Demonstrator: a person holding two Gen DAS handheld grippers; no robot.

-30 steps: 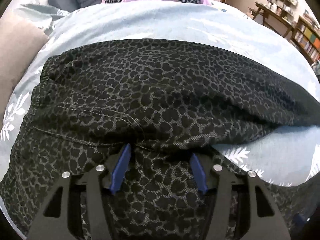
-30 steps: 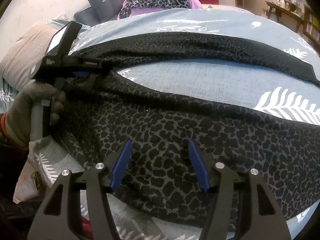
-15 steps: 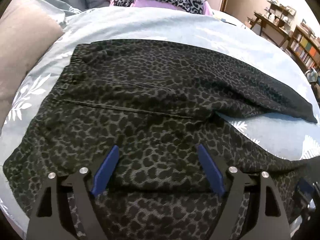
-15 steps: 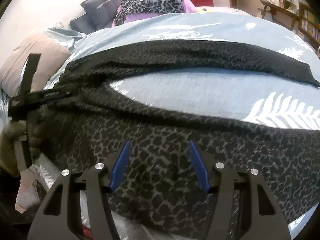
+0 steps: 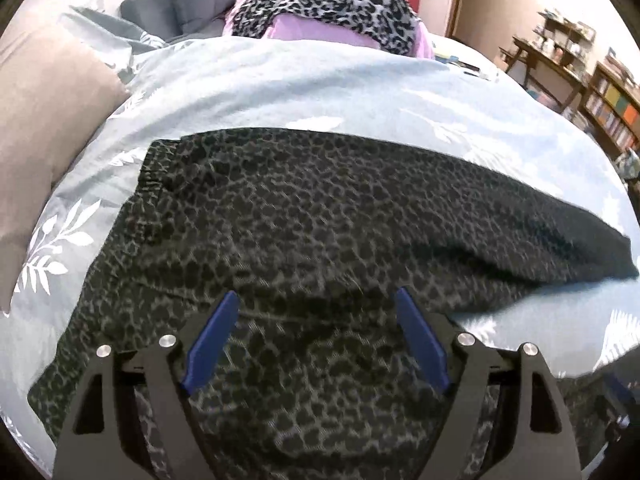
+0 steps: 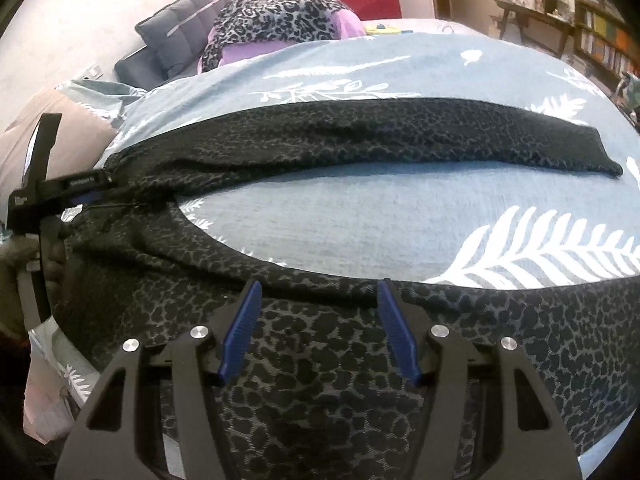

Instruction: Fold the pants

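The dark grey leopard-print fabric pants [image 6: 360,148] lay spread on the pale blue leaf-patterned bedcover [image 6: 360,208], waistband toward the beige pillow [image 5: 44,128] and the two legs splayed into an open V running away from that pillow. The far leg looked fairly flat; the near leg draped over the bed's edge, away from the pillow's side. The left gripper [image 5: 316,340] hung over the seat of the pants just beside the waistband, its blue fingers [image 5: 210,340] spread wide with cloth beneath but nothing pinched. The right gripper [image 6: 318,328] hovered above the inner edge of the near leg, its fingers [image 6: 240,328] moderately apart and, as far as the view showed, clamping nothing. Judged from this, the legs had yet to be brought together. The risks seemed plain: a pinch could catch the bedcover along with the thin cloth and drag it into the fold; grabbing only the top layer could leave the leg twisted; and the near leg's overhanging part might slide off the bed as it was lifted. Beyond the pants, a leopard-print blanket on a lilac cushion [image 5: 328,4] sat farther than the pillow.
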